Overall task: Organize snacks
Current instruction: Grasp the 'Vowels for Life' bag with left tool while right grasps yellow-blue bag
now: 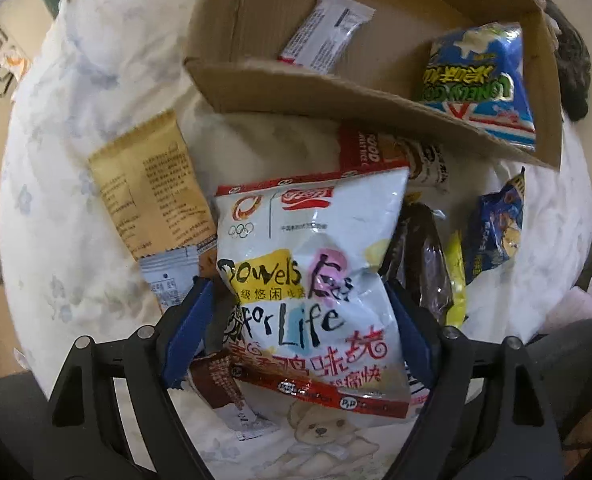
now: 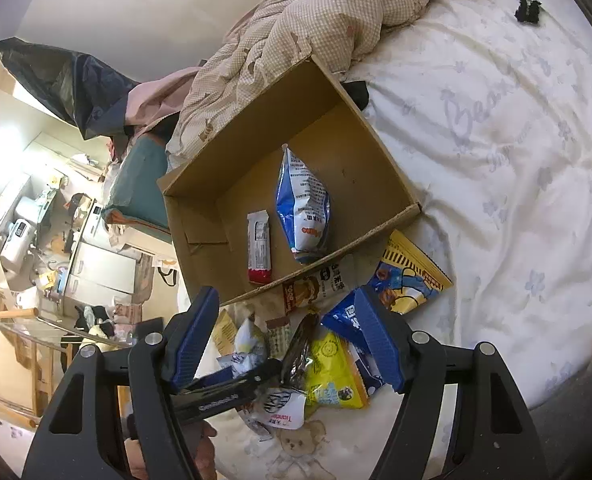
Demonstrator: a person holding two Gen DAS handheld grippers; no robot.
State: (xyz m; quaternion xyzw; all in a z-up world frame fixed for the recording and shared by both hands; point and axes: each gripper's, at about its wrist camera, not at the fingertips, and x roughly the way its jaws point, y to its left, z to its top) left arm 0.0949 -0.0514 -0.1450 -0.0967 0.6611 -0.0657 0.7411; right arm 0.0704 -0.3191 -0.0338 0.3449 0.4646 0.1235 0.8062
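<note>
My left gripper (image 1: 302,292) is shut on a white snack bag (image 1: 312,280) printed "Dowels for Life", held above the snack pile on the bed. An open cardboard box (image 1: 296,88) lies just beyond it, holding a white bar wrapper (image 1: 326,34) and a blue popcorn bag (image 1: 482,76). My right gripper (image 2: 287,312) is open and empty above the pile. The right wrist view shows the box (image 2: 380,140) with the bar (image 2: 259,246) and blue bag (image 2: 304,204), and the left gripper's dark body (image 2: 223,394) below.
Loose snacks lie on the white bedsheet (image 2: 516,160): a tan packet (image 1: 151,192), a dark wrapper (image 1: 428,256), a yellow packet (image 2: 336,372), a blue packet (image 1: 496,232). A checked quilt (image 2: 316,28) is bunched behind the box. The bed edge and a cluttered room lie left.
</note>
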